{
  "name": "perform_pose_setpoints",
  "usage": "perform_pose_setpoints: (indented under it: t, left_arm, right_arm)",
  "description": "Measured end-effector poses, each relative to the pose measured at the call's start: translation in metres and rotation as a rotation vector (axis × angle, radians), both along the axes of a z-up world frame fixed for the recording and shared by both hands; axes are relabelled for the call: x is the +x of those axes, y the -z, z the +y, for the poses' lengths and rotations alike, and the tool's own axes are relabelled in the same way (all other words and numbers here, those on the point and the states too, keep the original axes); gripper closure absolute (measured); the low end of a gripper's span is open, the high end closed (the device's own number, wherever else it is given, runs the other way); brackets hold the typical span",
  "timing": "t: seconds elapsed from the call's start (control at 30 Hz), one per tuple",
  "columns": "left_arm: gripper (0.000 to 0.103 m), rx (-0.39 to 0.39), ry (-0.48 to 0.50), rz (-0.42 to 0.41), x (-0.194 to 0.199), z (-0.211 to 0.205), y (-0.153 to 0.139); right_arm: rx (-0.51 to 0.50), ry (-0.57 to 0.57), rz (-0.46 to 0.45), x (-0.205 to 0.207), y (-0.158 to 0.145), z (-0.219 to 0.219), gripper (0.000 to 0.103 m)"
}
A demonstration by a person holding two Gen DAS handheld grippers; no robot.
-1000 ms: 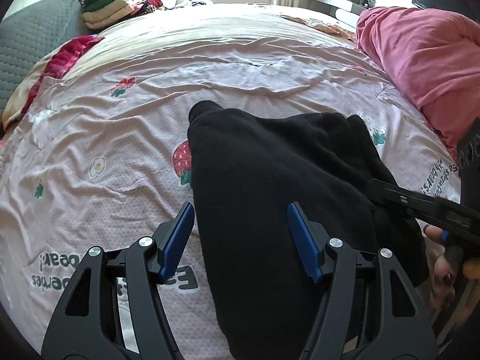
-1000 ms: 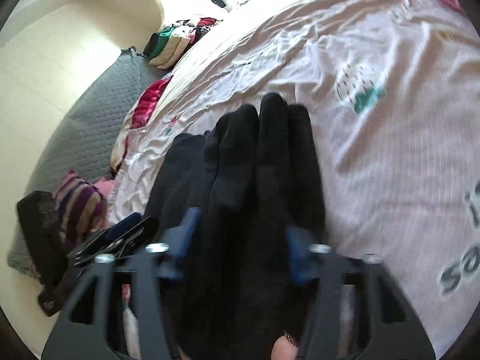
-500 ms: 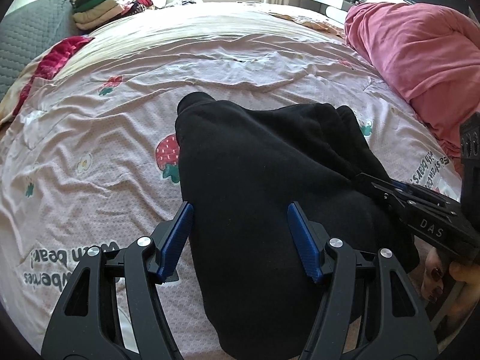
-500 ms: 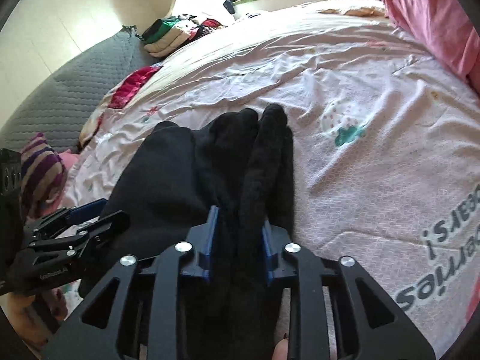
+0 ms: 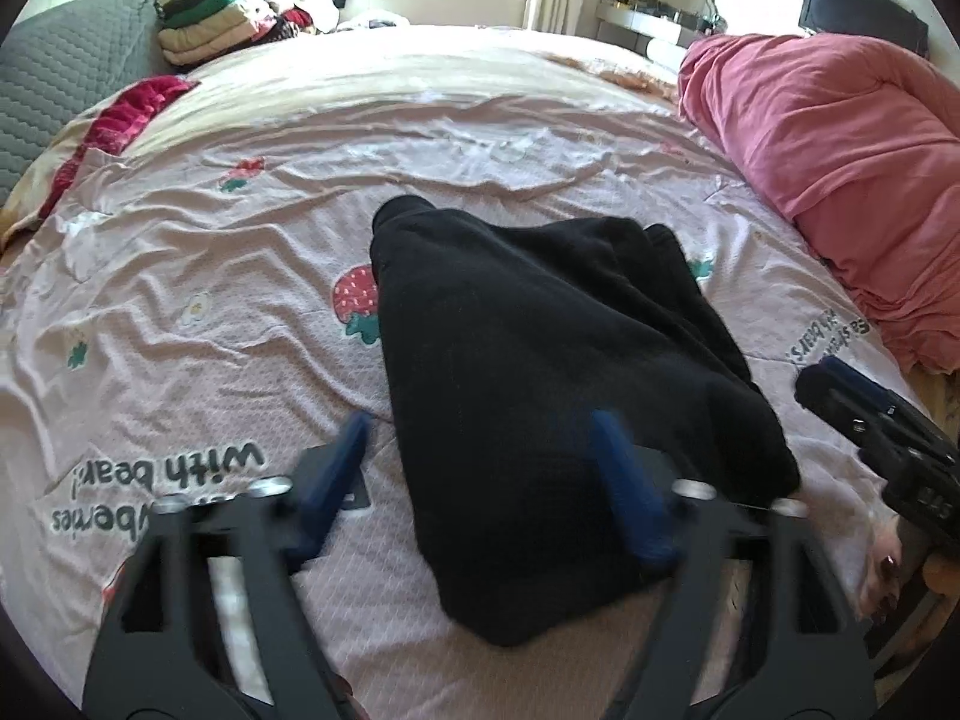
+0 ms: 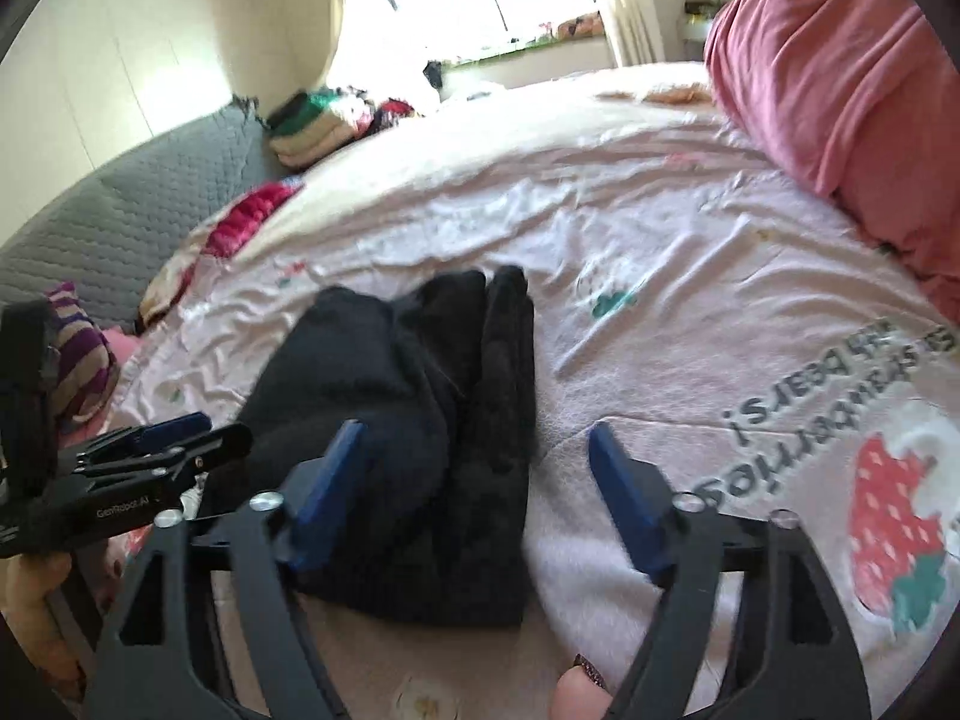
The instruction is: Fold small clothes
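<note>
Black fabric, a folded garment point(image 5: 540, 372), is lying flat on the pink strawberry-print bedspread point(image 5: 210, 312). The left gripper point(image 5: 480, 462) is hovering over its near end, fingers spread, having just been opening, with cloth below the gap but not pinched. The right gripper point(image 6: 474, 468) is also spreading its fingers after releasing, its left finger point(image 6: 327, 480) over the garment's right edge and its right finger over bare bedspread. Only the right wrist view is showing a striped cloth point(image 6: 78, 348) beside the bed; the left view is showing a pink duvet point(image 5: 828, 162) more fully.
</note>
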State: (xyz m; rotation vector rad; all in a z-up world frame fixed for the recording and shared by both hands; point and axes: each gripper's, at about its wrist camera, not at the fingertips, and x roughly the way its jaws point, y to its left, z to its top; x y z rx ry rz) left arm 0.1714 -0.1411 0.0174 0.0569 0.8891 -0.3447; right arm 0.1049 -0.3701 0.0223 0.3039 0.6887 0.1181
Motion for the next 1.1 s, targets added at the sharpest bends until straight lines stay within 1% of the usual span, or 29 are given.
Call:
perform_pose_setpoints:
  t: [0.07, 0.13, 0.2, 0.27, 0.3, 0.47, 0.67, 0.87, 1.1]
  left_arm:
    - [0.025, -0.005, 0.007, -0.022, -0.012, 0.003, -0.006]
    - [0.022, -0.015, 0.013, -0.039, -0.023, 0.007, -0.011]
    - [0.015, -0.024, 0.020, -0.063, -0.037, 0.012, -0.016]
    - [0.010, -0.030, 0.025, -0.078, -0.050, 0.017, -0.019]
    - [0.010, -0.034, 0.025, -0.082, -0.055, 0.019, -0.019]
    - [0.010, -0.055, 0.023, -0.101, -0.083, 0.034, -0.019]
    - [0.010, -0.046, 0.010, -0.106, -0.109, 0.053, -0.009]
    - [0.010, -0.062, -0.018, -0.102, -0.124, 0.073, 0.005]
    - [0.010, -0.054, -0.028, -0.098, -0.136, 0.082, 0.022]
  right_arm:
    - [-0.018, 0.012, -0.047, -0.020, -0.010, 0.003, 0.009]
    - [-0.039, 0.013, -0.088, -0.037, -0.017, 0.006, 0.008]
    - [-0.062, 0.020, -0.119, -0.054, -0.023, 0.009, 0.005]
    - [-0.076, 0.022, -0.150, -0.070, -0.028, 0.013, 0.005]
    - [-0.080, 0.020, -0.157, -0.076, -0.028, 0.014, 0.005]
    - [-0.118, 0.013, -0.165, -0.103, -0.027, 0.028, 0.005]
    - [-0.186, -0.003, -0.165, -0.127, -0.014, 0.051, 0.005]
    - [-0.233, 0.010, -0.160, -0.140, 0.000, 0.068, 0.005]
    - [-0.242, 0.059, -0.143, -0.152, 0.015, 0.071, 0.005]
